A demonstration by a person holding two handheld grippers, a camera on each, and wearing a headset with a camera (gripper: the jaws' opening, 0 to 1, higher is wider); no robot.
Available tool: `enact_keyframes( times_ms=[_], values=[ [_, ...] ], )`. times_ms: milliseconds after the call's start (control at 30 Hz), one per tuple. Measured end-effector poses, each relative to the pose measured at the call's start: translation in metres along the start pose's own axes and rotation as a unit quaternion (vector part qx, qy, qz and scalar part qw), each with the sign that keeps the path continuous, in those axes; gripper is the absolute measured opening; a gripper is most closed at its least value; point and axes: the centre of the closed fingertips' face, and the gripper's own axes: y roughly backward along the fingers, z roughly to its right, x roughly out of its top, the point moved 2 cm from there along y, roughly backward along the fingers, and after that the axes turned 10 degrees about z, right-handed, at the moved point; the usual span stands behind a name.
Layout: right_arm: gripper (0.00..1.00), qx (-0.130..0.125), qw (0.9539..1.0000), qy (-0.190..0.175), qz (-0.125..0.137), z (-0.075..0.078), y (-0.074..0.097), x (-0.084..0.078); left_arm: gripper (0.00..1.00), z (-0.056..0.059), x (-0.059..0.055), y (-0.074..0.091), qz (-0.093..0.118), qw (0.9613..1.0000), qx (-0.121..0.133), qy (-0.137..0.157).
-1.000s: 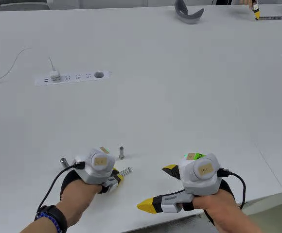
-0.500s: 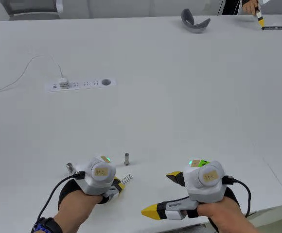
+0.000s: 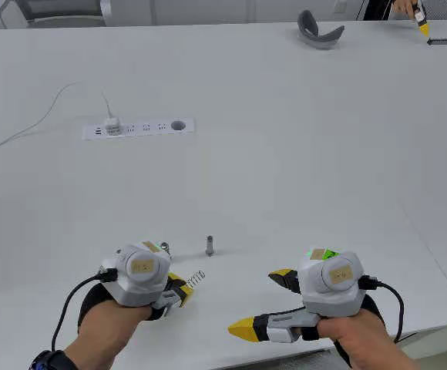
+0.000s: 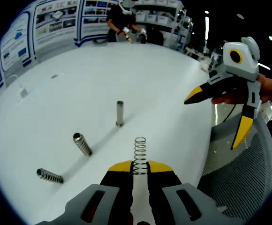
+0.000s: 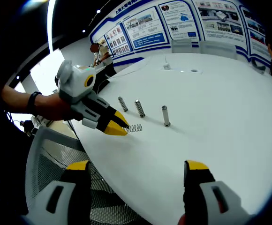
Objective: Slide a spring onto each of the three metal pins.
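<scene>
White worktop (image 3: pixel 285 154) runs out just under the hands: its front edge passes below the right tool (image 3: pixel 262 302), which hangs at that edge with jaws spread wide and nothing between them, a mesh chair seat (image 5: pixel 51 154) showing beneath it in the right gripper view. Level with it to the left, well apart across a bare strip of surface, the left tool (image 4: pixel 133 166) has its yellow tips closed narrow on the foot of a spring (image 4: pixel 139 150), which sticks out past them, low over the worktop. Just beyond the spring's free end, not touching it, the bare pin (image 4: pixel 120 113) stands upright. Left of it, in a row, stand the two sprung pins (image 4: pixel 81 143), each with a coil around it; in the head view the left tool covers most of them. Past the pins the surface lies open and flat as far as a power strip (image 3: pixel 139 128) at middle left, its cable (image 3: pixel 31 127) trailing off toward the left edge. At the far edge lie a grey band (image 3: pixel 320 29) and, in the right corner, another person's hand (image 3: pixel 408 8).
</scene>
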Motion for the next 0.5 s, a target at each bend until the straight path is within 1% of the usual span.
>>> enact_keyframes(
  times_ms=[33, 133, 267, 400, 500],
  values=[
    [0.83, 0.001, 1.0, 0.0, 0.0, 0.0, 0.0, 0.0, 0.11, 0.0, -0.002, 0.002, 0.0, 1.0, 0.0, -0.002],
    [0.83, 0.002, 1.0, 0.0, 0.0, -0.002, -0.001, 0.001, 0.11, 0.0, -0.002, 0.01, 0.003, 1.0, 0.003, -0.001],
    [0.83, 0.004, 1.0, 0.001, 0.0, -0.004, -0.002, 0.002, 0.11, -0.003, -0.001, 0.023, 0.017, 0.9995, 0.014, 0.022],
    [0.83, 0.008, 1.0, 0.003, -0.002, -0.006, -0.005, 0.004, 0.11, -0.002, -0.003, 0.032, 0.019, 0.9994, 0.019, 0.02],
    [0.81, 0.013, 0.9999, 0.003, -0.003, -0.007, -0.007, 0.006, 0.11, -0.003, -0.003, 0.04, 0.023, 0.9992, 0.023, 0.024]
  ],
)
